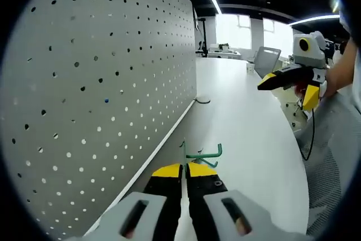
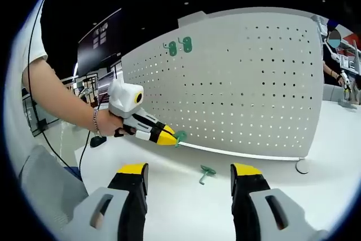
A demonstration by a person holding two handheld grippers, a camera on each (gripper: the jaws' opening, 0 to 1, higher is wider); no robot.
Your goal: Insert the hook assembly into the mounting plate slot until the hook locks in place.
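Right gripper view shows the right gripper (image 2: 189, 182) with jaws spread wide above a green hook (image 2: 206, 173) lying on the white table (image 2: 316, 139). Beside the pegboard (image 2: 242, 83), the left gripper (image 2: 171, 137) pinches another green hook assembly (image 1: 203, 153).

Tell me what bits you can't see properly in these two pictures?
- Thin green metal hook, left gripper view: its gripped end is hidden between the shut yellow-tipped left gripper.
- Two green mounting plates on the white pegboard, right gripper view: too small to show slots.
- Second green hook on the white table: too small to show shape.
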